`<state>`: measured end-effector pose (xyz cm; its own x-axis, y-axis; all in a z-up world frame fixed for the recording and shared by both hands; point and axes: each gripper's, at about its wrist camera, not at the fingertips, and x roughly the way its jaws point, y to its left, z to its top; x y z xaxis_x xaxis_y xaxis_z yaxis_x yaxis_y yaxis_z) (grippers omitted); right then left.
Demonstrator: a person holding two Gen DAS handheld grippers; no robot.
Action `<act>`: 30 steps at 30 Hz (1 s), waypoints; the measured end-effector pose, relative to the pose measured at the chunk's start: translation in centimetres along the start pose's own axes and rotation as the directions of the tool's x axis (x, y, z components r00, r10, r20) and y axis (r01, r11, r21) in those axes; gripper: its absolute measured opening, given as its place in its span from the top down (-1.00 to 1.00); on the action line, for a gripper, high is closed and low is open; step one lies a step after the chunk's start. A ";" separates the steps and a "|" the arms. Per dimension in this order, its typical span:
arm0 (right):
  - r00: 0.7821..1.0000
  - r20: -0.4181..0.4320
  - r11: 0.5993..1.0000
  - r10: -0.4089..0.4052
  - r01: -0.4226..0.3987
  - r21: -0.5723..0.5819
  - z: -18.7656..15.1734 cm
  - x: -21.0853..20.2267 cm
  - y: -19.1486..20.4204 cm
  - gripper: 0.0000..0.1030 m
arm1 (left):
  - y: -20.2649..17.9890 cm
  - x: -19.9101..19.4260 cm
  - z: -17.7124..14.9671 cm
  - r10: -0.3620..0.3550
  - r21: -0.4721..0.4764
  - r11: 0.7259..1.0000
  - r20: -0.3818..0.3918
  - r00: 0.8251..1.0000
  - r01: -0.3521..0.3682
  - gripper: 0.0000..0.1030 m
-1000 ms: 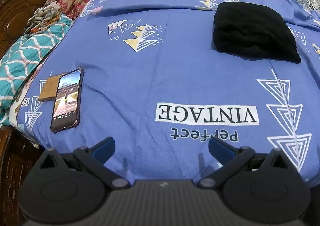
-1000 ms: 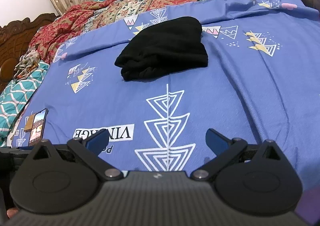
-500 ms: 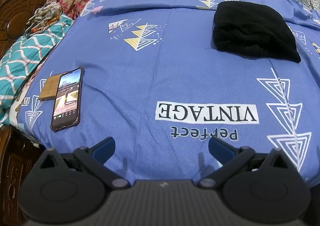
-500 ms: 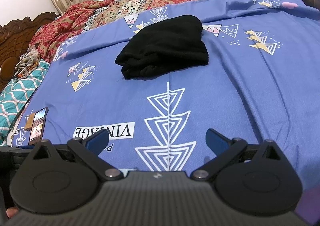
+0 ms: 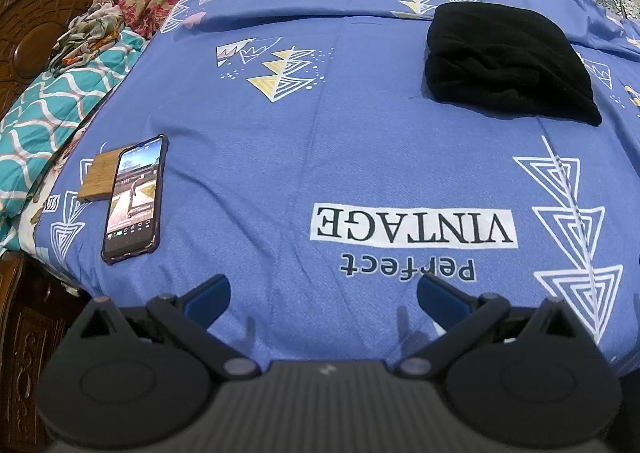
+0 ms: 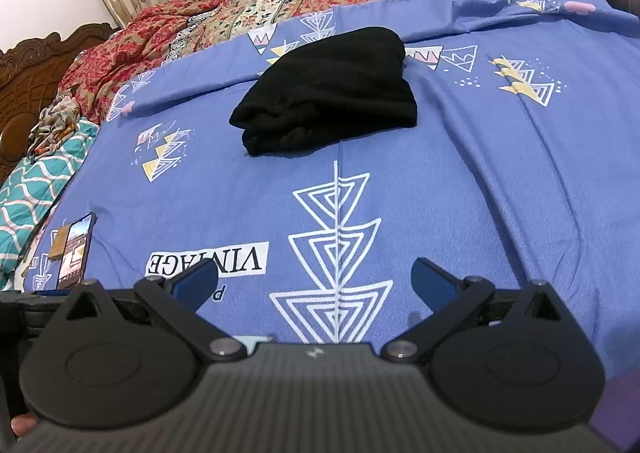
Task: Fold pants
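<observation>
Black pants [image 5: 504,65] [image 6: 332,93] lie folded into a compact bundle on the blue printed bedsheet [image 5: 320,125] [image 6: 480,181], toward the far side of the bed. My left gripper [image 5: 322,295] hovers open over the near edge of the sheet, well short of the pants, which sit far to its upper right. My right gripper [image 6: 314,281] is open too, low over the white triangle print, with the pants straight ahead and far off. Nothing is between either pair of fingers.
A phone [image 5: 134,193] [image 6: 76,249] with a lit screen lies at the sheet's near left beside a small brown card [image 5: 98,177]. A teal patterned quilt [image 5: 44,121] and carved wooden headboard [image 5: 36,13] are at left. Red floral bedding [image 6: 280,13] and curtains lie beyond.
The right wrist view has shifted slightly; the pants sit a little lower in it. Left gripper and all objects are unmoved.
</observation>
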<state>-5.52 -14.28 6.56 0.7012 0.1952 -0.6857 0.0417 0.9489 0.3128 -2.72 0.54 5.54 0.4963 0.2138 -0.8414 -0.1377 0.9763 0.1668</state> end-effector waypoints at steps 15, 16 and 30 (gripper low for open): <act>1.000 0.005 1.000 -0.001 0.001 -0.002 -0.6 0.2 -0.1 -1.00 | -0.2 -0.2 0.1 -0.001 0.010 1.000 0.002 1.000 0.001 -1.00; 1.000 0.004 1.000 -0.001 0.001 -0.002 -0.5 0.2 -0.2 -1.00 | -0.2 -0.2 0.1 -0.001 0.011 1.000 0.002 1.000 0.000 -1.00; 1.000 0.003 1.000 0.004 -0.004 0.001 -0.2 0.0 -0.6 -1.00 | -0.7 -0.4 0.2 0.006 0.034 0.999 0.012 1.000 -0.007 -1.00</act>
<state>-5.63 -14.81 6.23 0.7032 0.1981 -0.6829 0.0397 0.9480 0.3158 -2.66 -0.25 5.91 0.5060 0.2204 -0.8339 -0.1118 0.9754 0.1900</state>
